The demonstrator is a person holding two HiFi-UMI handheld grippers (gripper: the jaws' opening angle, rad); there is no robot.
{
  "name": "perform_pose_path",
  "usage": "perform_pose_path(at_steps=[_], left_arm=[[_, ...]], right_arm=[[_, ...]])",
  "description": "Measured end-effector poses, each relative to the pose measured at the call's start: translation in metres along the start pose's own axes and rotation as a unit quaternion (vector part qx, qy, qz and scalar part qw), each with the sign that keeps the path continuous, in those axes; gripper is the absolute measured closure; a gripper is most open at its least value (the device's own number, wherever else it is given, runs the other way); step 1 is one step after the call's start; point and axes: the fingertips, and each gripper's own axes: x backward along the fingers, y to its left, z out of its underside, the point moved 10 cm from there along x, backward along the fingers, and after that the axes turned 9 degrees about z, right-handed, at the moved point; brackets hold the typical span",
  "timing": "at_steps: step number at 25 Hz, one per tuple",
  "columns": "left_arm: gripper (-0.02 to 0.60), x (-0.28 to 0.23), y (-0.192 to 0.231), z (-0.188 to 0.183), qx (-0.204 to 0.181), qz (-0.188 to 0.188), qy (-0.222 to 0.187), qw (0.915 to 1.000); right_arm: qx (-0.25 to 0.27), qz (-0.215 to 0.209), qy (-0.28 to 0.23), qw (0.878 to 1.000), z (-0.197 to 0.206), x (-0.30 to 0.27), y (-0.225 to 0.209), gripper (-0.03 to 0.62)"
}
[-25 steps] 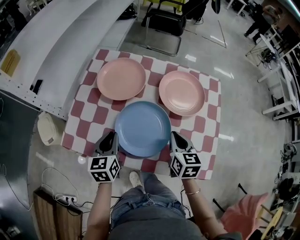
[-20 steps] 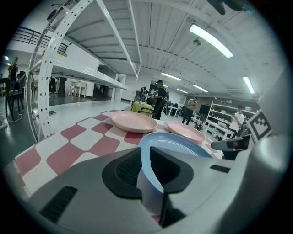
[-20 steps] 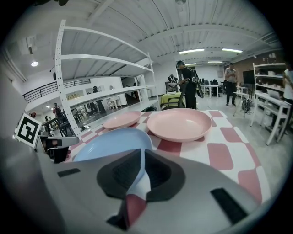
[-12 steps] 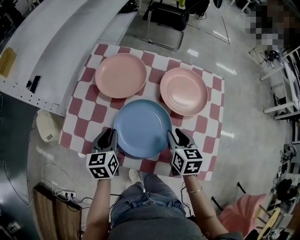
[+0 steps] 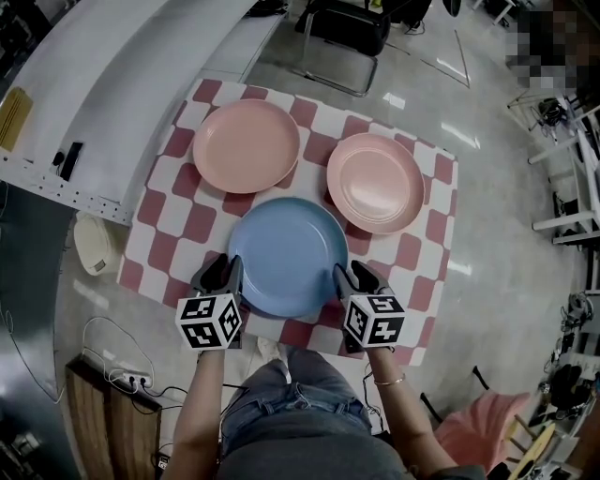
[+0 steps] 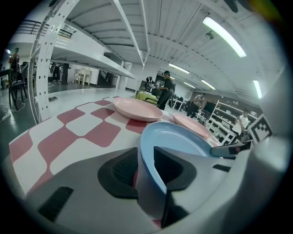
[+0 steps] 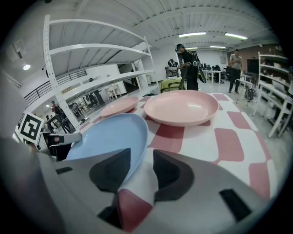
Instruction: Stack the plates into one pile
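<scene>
A blue plate [image 5: 286, 255] lies on the near part of the red-and-white checked cloth [image 5: 178, 225]. Two pink plates lie behind it, one at the far left [image 5: 246, 145] and one at the far right [image 5: 375, 181]. My left gripper [image 5: 228, 277] is at the blue plate's near-left rim. Its jaws have just been opening, and the rim [image 6: 151, 151] stands between them [image 6: 146, 169] without being pressed. My right gripper [image 5: 347, 278] is at the near-right rim. Its jaws [image 7: 137, 171] have also just been opening, with the plate edge [image 7: 110, 137] beside the left pad and cloth showing in the gap.
A long white bench [image 5: 112, 94] runs along the left side, and a black chair [image 5: 337, 23] stands beyond the table. On the floor are a pale bag [image 5: 94, 248] and a power strip [image 5: 131, 398]. Shelving and several people stand far off in the gripper views.
Both grippers have dropped and come in from beside the blue plate onto its near rim. Their jaws stand wider than a second ago.
</scene>
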Motion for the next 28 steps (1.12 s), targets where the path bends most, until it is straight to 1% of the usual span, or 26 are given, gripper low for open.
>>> perform_pose_path(at_steps=[7, 12, 14, 17, 23, 28], left_arm=[[0.462, -0.008, 0.002, 0.0, 0.008, -0.004, 0.02, 0.9998], [0.482, -0.01, 0.002, 0.001, 0.007, -0.011, 0.027, 0.9996], [0.495, -0.011, 0.003, 0.0, 0.005, -0.01, 0.028, 0.9995], [0.518, -0.011, 0.002, 0.001, 0.011, -0.012, 0.026, 0.9995], [0.535, -0.008, 0.001, 0.0, 0.029, -0.021, 0.02, 0.9992], [0.54, 0.0, -0.003, -0.007, 0.018, -0.021, 0.01, 0.9996]], right_arm=[[0.009, -0.008, 0.025, 1.0, 0.001, -0.009, 0.004, 0.433], [0.02, -0.005, 0.033, 0.999, 0.0, -0.012, 0.008, 0.475], [0.017, -0.001, 0.033, 0.999, 0.0, -0.013, 0.009, 0.477], [0.014, 0.003, 0.033, 0.999, 0.0, -0.012, 0.009, 0.482], [0.005, 0.011, 0.034, 0.999, 0.0, -0.01, 0.012, 0.493], [0.001, 0.015, 0.031, 0.999, -0.004, -0.001, 0.014, 0.499]])
